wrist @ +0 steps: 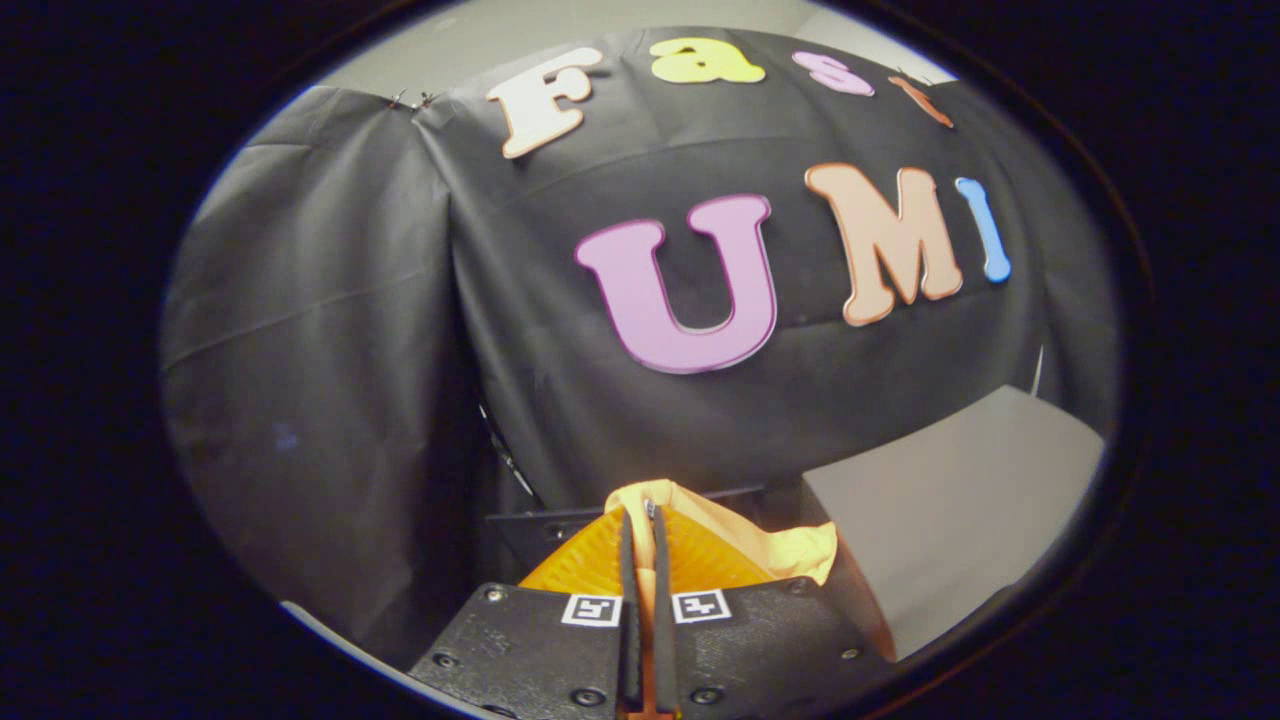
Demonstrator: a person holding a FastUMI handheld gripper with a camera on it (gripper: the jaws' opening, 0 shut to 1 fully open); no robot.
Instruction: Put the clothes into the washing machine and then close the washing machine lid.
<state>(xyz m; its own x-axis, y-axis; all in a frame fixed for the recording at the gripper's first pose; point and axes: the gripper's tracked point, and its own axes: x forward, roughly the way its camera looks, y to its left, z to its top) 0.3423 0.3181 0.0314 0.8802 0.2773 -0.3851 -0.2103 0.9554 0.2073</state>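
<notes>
With the fingers point(645, 540) pinched nearly closed on the orange cloth point(770, 545), keep that grip firm until over the grey machine point(960, 500) just beside it.

A recording booth: black cloth wall point(330, 380) draped behind a grey box point(960, 500).

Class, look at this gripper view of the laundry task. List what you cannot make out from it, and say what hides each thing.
- Orange cloth: pinched in the gripper; its full shape is hidden by the fingers and gripper body.
- Grey box-like surface, just beyond the fingers: cut off at the view's edge, so what it is cannot be told.
- Dark object behind the cloth: mostly covered by cloth and fingers.
</notes>
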